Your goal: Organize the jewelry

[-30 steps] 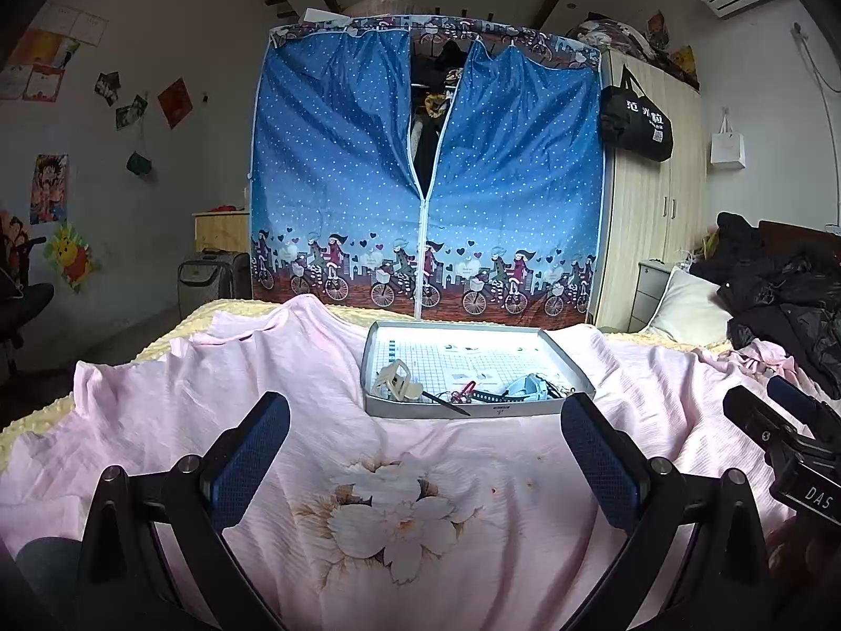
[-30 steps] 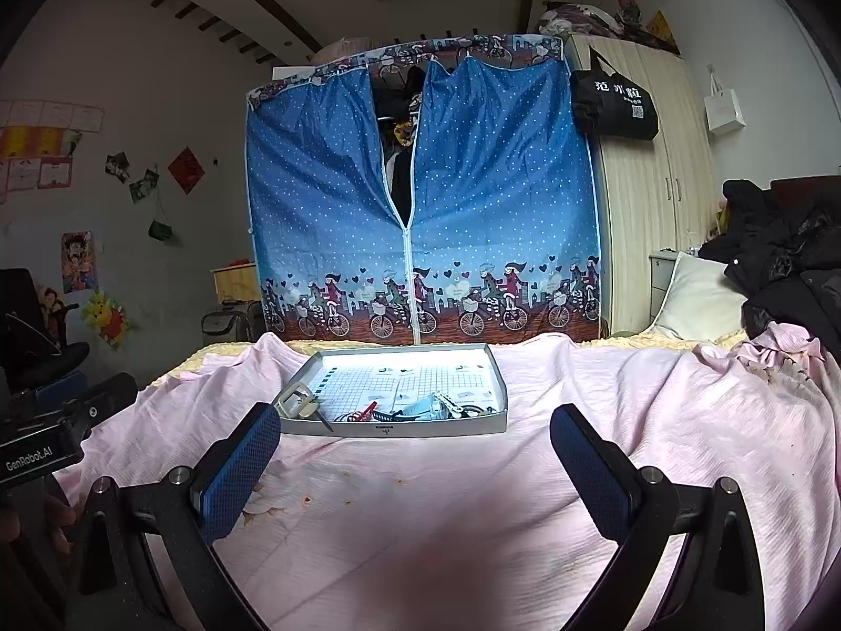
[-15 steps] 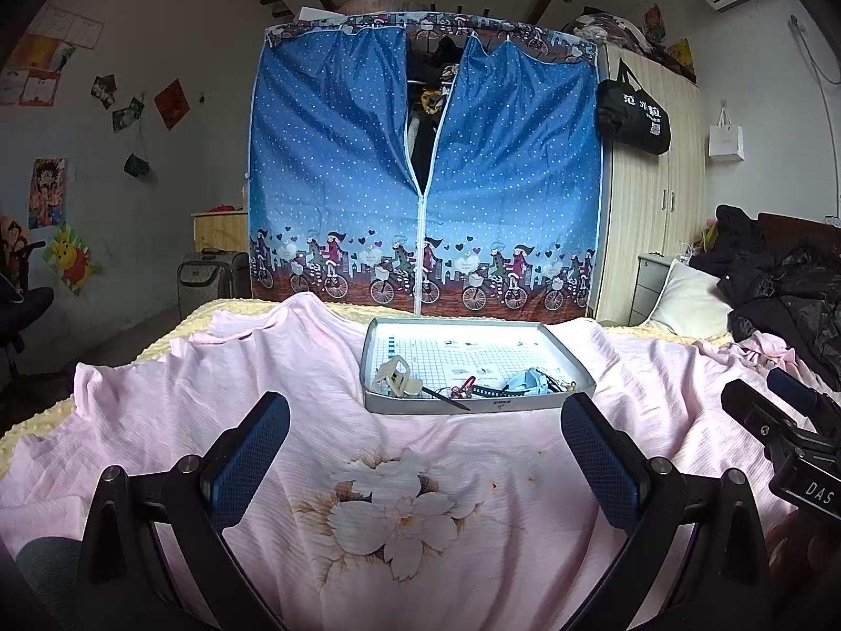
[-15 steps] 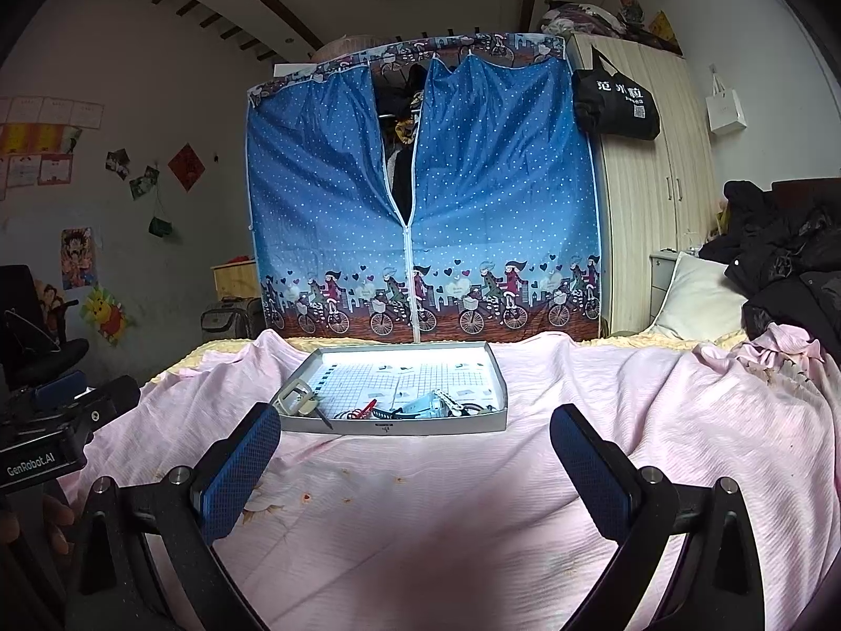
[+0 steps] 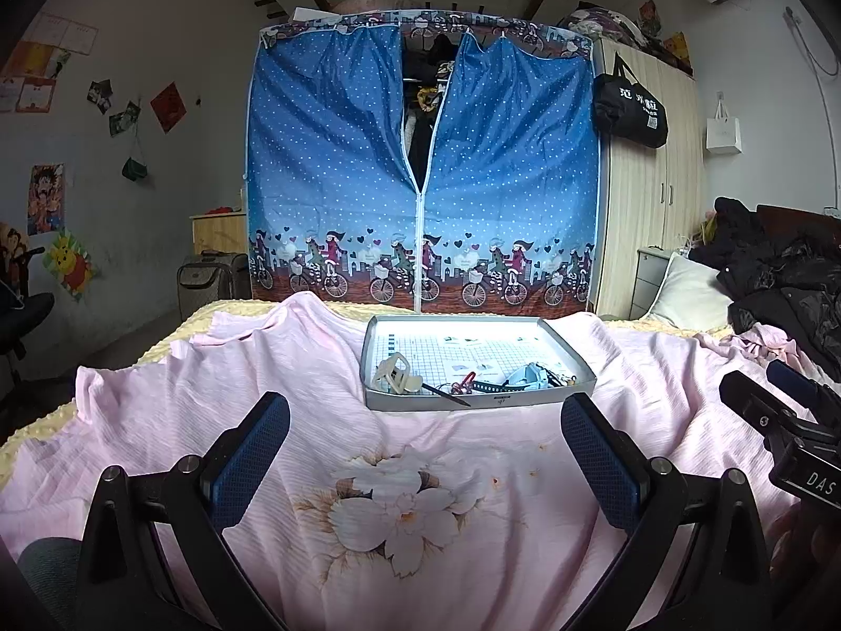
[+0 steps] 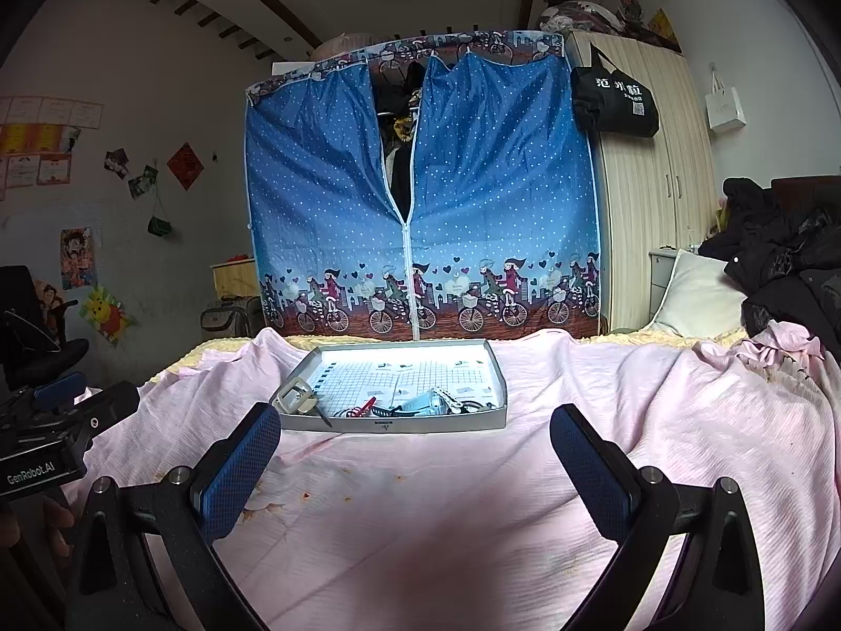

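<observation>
A shallow grey tray (image 5: 399,404) (image 6: 420,419) with a gridded white floor lies on the pink bedsheet, ahead of both grippers. Along its near side lie a cream claw hair clip (image 5: 397,374) (image 6: 297,394), a red clip (image 5: 465,380) (image 6: 363,408), a thin dark pin (image 5: 447,393) and a pale blue piece (image 5: 525,374) (image 6: 418,400) among tangled small items. My left gripper (image 5: 424,465) is open, well short of the tray, with nothing between its blue pads. My right gripper (image 6: 415,470) is likewise open and holds nothing, just short of the tray's front wall.
The pink sheet with a flower print (image 5: 399,515) covers the bed. A blue zip wardrobe (image 5: 420,168) stands behind it, a wooden cupboard (image 5: 652,184) to its right. Dark clothes (image 5: 778,284) and a pillow (image 5: 688,294) pile at the right. The other gripper's body (image 5: 788,436) (image 6: 47,436) shows at each view's edge.
Both views have crept slightly forward and up, so the tray sits a little nearer and higher. Both grippers stayed open and nothing in the tray moved.
</observation>
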### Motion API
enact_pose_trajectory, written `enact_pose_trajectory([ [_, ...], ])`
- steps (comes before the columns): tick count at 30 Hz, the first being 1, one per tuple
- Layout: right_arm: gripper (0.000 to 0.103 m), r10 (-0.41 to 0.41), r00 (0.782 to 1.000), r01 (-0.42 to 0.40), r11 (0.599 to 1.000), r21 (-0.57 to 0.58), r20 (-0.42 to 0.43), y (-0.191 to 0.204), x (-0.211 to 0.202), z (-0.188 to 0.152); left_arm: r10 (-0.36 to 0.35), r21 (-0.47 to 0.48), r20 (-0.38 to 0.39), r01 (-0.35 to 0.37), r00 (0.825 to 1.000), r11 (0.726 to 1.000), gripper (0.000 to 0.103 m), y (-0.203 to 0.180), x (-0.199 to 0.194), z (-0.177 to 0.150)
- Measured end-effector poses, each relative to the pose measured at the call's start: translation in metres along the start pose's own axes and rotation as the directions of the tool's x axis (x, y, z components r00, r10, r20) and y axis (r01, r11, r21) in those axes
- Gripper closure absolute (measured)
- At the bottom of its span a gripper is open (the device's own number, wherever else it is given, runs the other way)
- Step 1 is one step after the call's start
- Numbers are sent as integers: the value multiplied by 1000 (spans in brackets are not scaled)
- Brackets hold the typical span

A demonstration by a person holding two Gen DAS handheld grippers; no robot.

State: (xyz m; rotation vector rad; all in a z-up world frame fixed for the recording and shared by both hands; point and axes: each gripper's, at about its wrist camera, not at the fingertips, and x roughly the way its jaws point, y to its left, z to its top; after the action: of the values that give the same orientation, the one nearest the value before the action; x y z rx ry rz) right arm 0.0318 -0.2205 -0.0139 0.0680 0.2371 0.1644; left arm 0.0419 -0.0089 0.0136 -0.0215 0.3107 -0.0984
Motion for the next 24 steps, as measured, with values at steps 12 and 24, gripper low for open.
enact_pose_trajectory([
  [12, 0, 0, 1000, 0, 1000, 0, -1, -1, 0, 1, -1, 6, -6, 1, 1000, 1000, 2, 1, 2, -2],
  [24, 0, 0, 1000, 0, 1000, 0, -2, 0, 0, 2, -2, 7, -8, 2, 1000, 1000, 2, 2, 2, -3],
])
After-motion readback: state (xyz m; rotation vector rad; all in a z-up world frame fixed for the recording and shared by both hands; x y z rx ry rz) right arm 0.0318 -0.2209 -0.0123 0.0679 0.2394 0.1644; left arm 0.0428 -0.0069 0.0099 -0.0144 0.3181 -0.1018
